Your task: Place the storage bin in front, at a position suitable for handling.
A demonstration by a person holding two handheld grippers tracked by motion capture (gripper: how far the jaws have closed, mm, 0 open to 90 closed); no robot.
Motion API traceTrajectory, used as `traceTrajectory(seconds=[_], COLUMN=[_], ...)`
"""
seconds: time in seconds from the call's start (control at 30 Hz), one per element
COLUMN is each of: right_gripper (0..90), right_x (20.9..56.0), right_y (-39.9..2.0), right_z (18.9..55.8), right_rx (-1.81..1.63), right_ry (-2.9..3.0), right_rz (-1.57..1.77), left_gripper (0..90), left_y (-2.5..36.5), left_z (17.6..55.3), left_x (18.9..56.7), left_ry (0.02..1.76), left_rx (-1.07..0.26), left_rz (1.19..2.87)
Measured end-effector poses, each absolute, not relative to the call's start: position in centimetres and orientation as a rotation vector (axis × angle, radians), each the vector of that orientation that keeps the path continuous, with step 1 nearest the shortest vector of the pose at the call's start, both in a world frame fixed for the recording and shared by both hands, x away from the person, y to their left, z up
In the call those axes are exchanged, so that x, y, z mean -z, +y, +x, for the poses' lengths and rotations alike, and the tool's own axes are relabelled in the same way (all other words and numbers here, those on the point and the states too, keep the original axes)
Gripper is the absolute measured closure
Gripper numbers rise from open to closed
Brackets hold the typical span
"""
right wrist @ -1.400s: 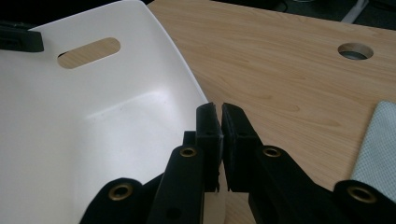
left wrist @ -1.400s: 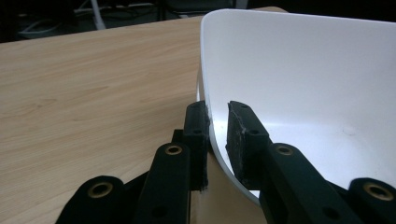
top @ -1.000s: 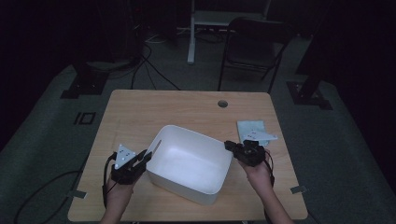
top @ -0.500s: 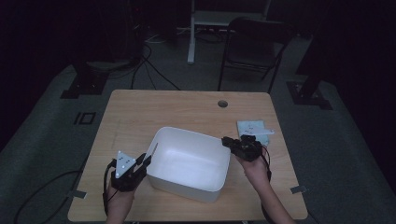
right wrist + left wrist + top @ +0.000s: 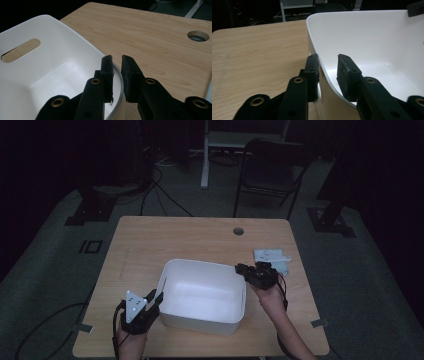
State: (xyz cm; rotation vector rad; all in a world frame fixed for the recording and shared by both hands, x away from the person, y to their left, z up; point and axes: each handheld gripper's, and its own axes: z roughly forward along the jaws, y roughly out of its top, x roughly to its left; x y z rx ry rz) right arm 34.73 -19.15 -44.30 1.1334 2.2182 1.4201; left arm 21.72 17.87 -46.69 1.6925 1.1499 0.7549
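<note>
A white plastic tub [image 5: 200,265] stands empty on the wooden table [image 5: 200,235]. My left gripper [image 5: 159,296] is at the tub's near left corner. In the left gripper view its jaws straddle the tub wall [image 5: 367,37]. My left gripper [image 5: 328,58] has just been opening, and the inner pad stands off the wall. My right gripper [image 5: 241,269] is at the tub's right rim. In the right gripper view the rim of the tub [image 5: 50,57] runs between the jaws of my right gripper [image 5: 117,58]. They have just been opening too, with a narrow gap showing.
A pale blue and white packet [image 5: 272,256] lies on the table just beyond my right hand. A round cable hole [image 5: 238,231] sits near the far edge. A dark folding chair [image 5: 270,165] stands behind the table. Bare wood lies left of the tub.
My left gripper has slid toward the table's near edge along the tub's corner. The right gripper has stayed at the right rim. The tub has hardly shifted.
</note>
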Motion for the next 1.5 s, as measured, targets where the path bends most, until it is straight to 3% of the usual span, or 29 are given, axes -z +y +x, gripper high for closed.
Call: traceTrajectory(seconds=[0.2,0.4,0.53,0.77,0.97,1.3,1.5], right_gripper=[60.0,54.0,55.3,56.2,63.4,68.7,78.8], right_x=[44.0,43.7,44.4,45.1,45.0,44.7,44.2], right_y=[-19.6,-20.5,-20.8,-20.6,-20.0,-19.5,-19.6], right_z=[33.7,31.7,30.8,30.0,29.9,30.4,31.2], right_rx=[-1.447,-1.445,-1.442,-1.452,-1.417,-1.373,-1.368], right_ry=[2.190,2.149,2.138,2.137,2.126,2.108,2.091], right_rz=[1.146,1.197,1.261,1.300,1.308,1.322,1.314], left_gripper=[57.6,51.6,53.3,65.0,75.6,75.6,72.8], left_y=[18.5,19.1,19.2,18.9,18.8,18.8,18.8], left_z=[23.1,25.9,27.4,29.4,29.5,28.6,27.8], left_x=[45.9,45.3,45.1,44.9,45.0,45.1,45.2], left_ry=[1.108,1.114,1.112,1.110,1.135,1.139,1.131], left_rx=[-0.692,-0.626,-0.586,-0.555,-0.565,-0.594,-0.584], left_rz=[1.704,1.748,1.760,1.795,1.773,1.777,1.773])
